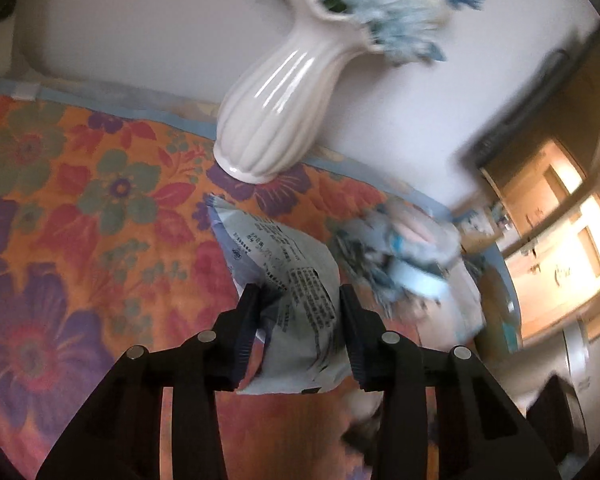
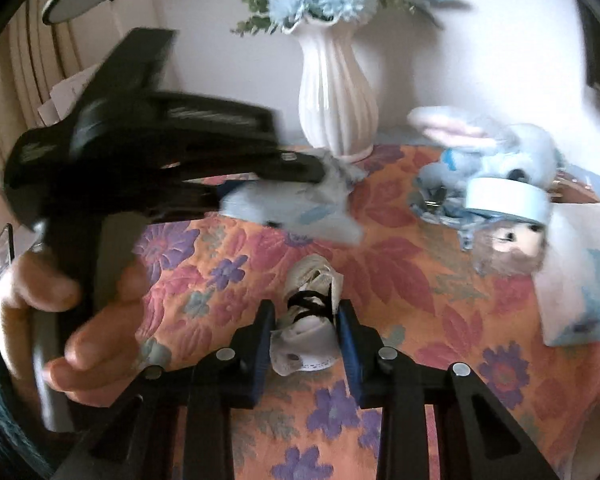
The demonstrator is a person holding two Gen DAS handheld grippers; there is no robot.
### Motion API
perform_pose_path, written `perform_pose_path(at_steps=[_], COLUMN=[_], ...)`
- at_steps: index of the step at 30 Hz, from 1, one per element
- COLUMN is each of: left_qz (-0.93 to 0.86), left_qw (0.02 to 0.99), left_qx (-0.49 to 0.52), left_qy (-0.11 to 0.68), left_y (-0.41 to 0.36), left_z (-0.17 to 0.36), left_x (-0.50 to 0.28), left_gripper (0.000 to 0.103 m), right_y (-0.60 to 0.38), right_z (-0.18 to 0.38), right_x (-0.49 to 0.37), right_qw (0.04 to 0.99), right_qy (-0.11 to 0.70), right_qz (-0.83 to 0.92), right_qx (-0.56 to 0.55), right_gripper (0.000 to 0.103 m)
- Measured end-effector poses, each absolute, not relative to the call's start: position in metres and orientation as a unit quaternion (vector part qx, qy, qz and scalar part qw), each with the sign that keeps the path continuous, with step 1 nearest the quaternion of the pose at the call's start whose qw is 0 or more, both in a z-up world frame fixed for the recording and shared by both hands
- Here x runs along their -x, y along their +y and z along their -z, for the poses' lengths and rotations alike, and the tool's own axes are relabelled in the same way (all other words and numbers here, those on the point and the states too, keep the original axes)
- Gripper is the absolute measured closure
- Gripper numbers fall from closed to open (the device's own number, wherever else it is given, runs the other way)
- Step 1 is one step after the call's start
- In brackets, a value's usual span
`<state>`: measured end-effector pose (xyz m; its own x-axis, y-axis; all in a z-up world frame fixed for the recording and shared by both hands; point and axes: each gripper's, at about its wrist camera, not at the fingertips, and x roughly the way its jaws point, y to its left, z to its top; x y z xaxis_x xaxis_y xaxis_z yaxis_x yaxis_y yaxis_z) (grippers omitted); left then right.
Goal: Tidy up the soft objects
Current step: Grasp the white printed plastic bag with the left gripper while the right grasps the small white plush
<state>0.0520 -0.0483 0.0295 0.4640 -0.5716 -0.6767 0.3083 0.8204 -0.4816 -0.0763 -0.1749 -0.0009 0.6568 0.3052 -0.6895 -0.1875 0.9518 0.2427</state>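
Clearly both jaws pinch something: the left gripper (image 1: 300, 320) squeezes a pale printed packet (image 1: 288, 280) at lower centre, the right gripper (image 2: 304, 332) a small white bundle with black cord (image 2: 310, 312) low over the floral surface (image 2: 400, 280). The slick packet could slip free, and a swing upward could topple the white vase (image 1: 272, 120) just beyond.

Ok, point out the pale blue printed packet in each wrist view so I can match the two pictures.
Left wrist view: the pale blue printed packet sits at centre, lying between the left gripper's jaws on the floral cloth.
Right wrist view: the same packet is left of centre, blurred, at the tip of the other gripper.
Shared landmark: the white ribbed vase stands just behind it.
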Motion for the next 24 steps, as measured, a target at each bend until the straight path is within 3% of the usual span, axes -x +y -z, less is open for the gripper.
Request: perform_pose_path(at_steps=[7, 15, 19, 22, 24], left_qz=[0.276, 0.275, 0.255, 0.255, 0.254], left_qw=[0.847, 0.848, 0.853, 0.851, 0.847], left_qx=[0.097, 0.003, 0.014, 0.041, 0.070], left_qy=[0.444, 0.453, 0.456, 0.457, 0.462], left_y=[-0.033, -0.041, -0.026, -0.009, 0.000], left_z=[-0.035, -0.016, -0.015, -0.014, -0.011], left_x=[0.017, 0.060, 0.066, 0.073, 0.074], left_gripper=[0.067, 0.061, 0.016, 0.015, 0.015], right_y=[-0.186, -0.201, -0.206, -0.207, -0.207], right_z=[-0.004, 0.009, 0.011, 0.018, 0.020], right_x=[0.119, 0.115, 0.116, 0.113, 0.112], right_qw=[0.918, 0.906, 0.898, 0.883, 0.878], right_qy=[0.382, 0.406, 0.415, 0.441, 0.446], right_qz=[-0.105, -0.111, -0.132, -0.142, -0.151], right_qx=[-0.020, -0.044, -0.066, -0.077, -0.084], right_gripper=[0.072, 0.072, 0.072, 0.070, 0.063])
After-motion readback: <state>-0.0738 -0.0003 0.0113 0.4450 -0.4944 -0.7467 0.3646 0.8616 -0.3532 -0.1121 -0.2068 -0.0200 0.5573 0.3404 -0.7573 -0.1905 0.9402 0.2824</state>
